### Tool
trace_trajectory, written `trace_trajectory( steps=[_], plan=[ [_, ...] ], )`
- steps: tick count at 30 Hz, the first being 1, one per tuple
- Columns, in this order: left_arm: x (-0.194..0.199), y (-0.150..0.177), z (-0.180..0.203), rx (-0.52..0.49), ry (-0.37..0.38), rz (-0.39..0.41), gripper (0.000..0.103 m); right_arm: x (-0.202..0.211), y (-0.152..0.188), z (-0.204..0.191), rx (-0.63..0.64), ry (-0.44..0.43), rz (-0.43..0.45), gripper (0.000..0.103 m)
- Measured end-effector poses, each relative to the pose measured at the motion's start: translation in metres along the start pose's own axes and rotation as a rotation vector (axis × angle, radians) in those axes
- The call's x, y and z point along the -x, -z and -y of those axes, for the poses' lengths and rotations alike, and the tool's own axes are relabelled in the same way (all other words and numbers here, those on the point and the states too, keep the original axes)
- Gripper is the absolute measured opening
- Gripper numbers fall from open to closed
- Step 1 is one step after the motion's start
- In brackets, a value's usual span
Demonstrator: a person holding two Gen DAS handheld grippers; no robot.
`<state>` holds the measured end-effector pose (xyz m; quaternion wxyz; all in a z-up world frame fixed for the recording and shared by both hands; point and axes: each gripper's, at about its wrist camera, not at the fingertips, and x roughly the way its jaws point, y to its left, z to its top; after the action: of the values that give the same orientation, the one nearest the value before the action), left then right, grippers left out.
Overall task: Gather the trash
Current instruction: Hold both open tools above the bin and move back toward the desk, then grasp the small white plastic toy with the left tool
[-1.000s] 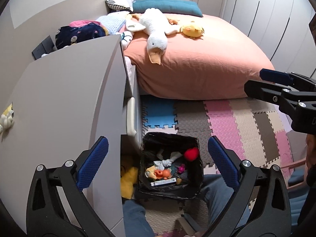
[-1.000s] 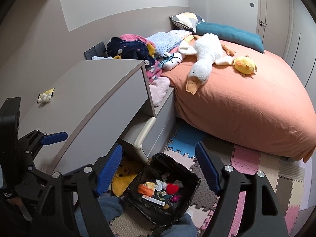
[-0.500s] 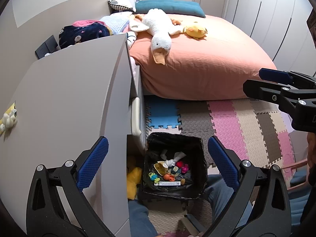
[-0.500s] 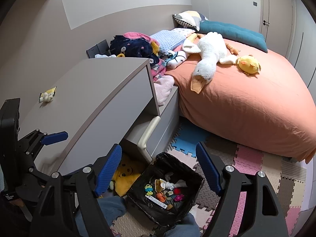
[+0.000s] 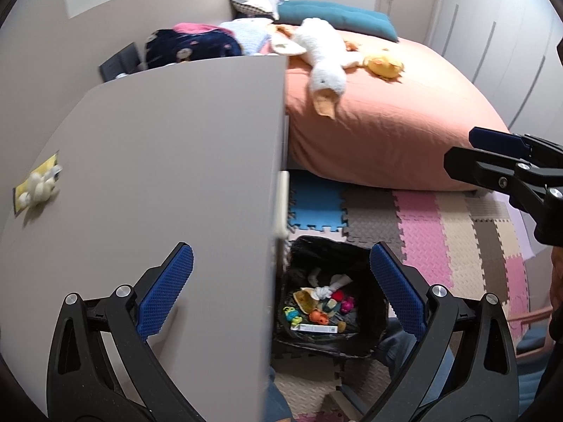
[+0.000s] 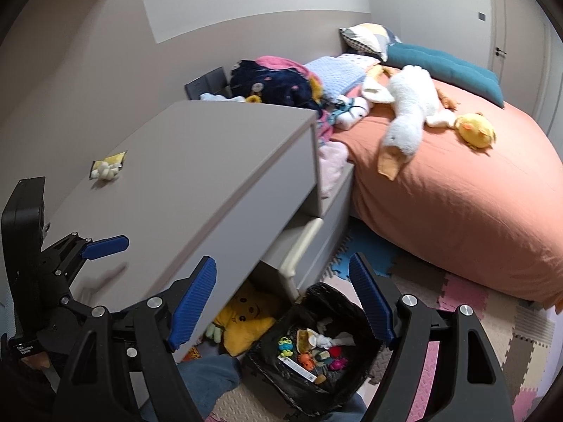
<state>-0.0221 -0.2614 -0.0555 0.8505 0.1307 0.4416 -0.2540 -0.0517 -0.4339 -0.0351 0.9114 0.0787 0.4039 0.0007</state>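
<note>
A black-lined trash bin (image 5: 366, 256) (image 6: 323, 299) stands on the floor beside the grey desk and holds several small colourful scraps. A yellow wrapper with a white crumpled wad (image 5: 37, 184) (image 6: 107, 168) lies on the grey desk top (image 5: 169, 161) (image 6: 197, 161) near the wall. My left gripper (image 5: 281, 288) is open and empty, over the desk's right edge and the bin. My right gripper (image 6: 281, 299) is open and empty, above the bin. Each gripper shows in the other's view, the right (image 5: 506, 161) and the left (image 6: 102, 246).
A bed with an orange cover (image 5: 387, 123) (image 6: 457, 183) carries a white goose plush (image 5: 323, 56), a yellow chick plush and pillows. Coloured foam mats (image 5: 440, 239) cover the floor. A yellow plush (image 6: 246, 320) lies under the desk. A drawer unit with a cream handle (image 6: 299, 246) stands beside the bin.
Both grippers have moved left and up over the desk. The bin now sits lower and smaller in view and the yellow wrapper is nearer. Both stay open.
</note>
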Motion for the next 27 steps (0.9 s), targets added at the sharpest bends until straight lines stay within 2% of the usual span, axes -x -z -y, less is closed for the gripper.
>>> trace_trajectory(
  steps=[15,22,27],
  plan=[
    [0.01,0.007,-0.109,0.223,-0.107,0.02,0.097,-0.048,-0.041,-0.066,0.06,-0.111,0.007,0.078],
    [0.016,0.0,-0.151,0.31,-0.159,0.031,0.097,-0.075,-0.058,-0.09,0.083,-0.14,-0.006,0.078],
    [0.016,-0.006,-0.185,0.407,-0.184,0.047,0.097,-0.094,-0.072,-0.105,0.091,-0.167,-0.012,0.078]
  ],
)
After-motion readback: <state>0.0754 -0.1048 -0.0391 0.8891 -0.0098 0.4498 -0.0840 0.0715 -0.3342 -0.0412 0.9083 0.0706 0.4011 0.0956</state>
